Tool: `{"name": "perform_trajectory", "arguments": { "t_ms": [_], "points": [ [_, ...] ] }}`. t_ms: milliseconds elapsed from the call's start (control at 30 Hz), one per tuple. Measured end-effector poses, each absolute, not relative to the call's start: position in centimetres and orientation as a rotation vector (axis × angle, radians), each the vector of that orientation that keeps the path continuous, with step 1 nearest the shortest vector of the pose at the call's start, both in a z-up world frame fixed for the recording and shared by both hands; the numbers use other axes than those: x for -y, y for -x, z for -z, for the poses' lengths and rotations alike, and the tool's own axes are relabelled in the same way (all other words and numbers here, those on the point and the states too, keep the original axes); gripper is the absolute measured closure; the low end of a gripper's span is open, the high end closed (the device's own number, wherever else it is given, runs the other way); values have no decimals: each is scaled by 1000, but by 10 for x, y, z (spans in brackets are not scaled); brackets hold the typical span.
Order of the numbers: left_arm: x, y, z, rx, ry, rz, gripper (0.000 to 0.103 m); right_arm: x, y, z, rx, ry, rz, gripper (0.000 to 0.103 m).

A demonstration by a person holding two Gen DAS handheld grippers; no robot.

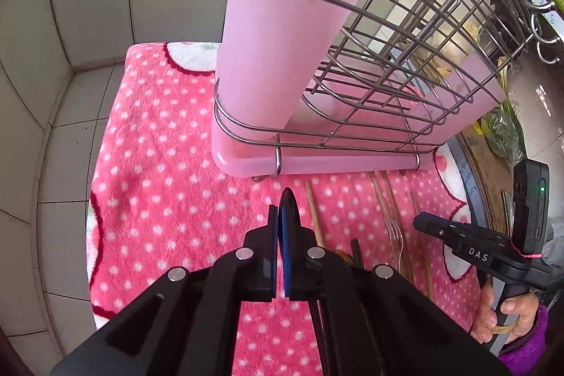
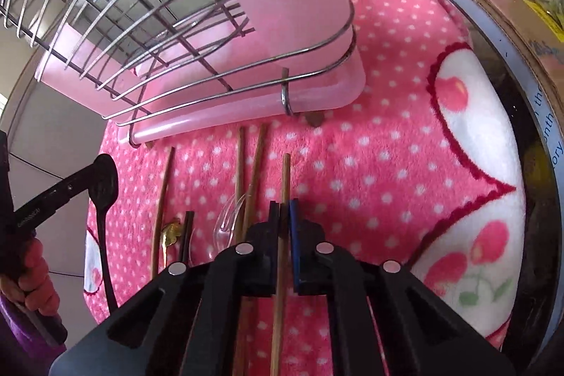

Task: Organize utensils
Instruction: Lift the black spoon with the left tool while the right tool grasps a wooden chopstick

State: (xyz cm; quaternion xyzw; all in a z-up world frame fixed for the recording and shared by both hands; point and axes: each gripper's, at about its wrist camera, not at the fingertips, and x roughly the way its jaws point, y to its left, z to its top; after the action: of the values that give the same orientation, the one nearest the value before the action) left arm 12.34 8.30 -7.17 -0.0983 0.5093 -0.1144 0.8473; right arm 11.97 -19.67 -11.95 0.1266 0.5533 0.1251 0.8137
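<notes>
My left gripper [image 1: 278,214] is shut on a black spoon [image 1: 290,203], seen edge-on between its pads. In the right wrist view the black spoon [image 2: 104,178] hangs from the left gripper [image 2: 88,173] above the towel's left side. My right gripper [image 2: 284,210] is shut on a wooden chopstick [image 2: 286,171] that lies along the pink dotted towel [image 2: 370,164]. Beside it lie more wooden chopsticks [image 2: 259,157], a clear plastic spoon [image 2: 229,217] and a dark pair of chopsticks [image 2: 187,235]. A pink cup [image 1: 278,34] stands in the wire rack [image 1: 405,23] behind them.
The rack sits on a pink drip tray [image 1: 317,161] at the towel's far edge. A clear fork [image 1: 393,235] lies among the chopsticks. A cardboard box [image 2: 493,6] borders the towel on the right, and a tiled wall [image 1: 88,23] rises on the left. A hand [image 1: 493,316] holds the right gripper's handle.
</notes>
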Motion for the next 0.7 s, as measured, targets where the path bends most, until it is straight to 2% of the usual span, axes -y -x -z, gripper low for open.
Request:
{"name": "perform_trajectory", "arguments": {
  "t_ms": [700],
  "points": [
    [-93,-65,-21,-740,187,167,102,235,-61,12,-802,-290,-242,97]
  ]
}}
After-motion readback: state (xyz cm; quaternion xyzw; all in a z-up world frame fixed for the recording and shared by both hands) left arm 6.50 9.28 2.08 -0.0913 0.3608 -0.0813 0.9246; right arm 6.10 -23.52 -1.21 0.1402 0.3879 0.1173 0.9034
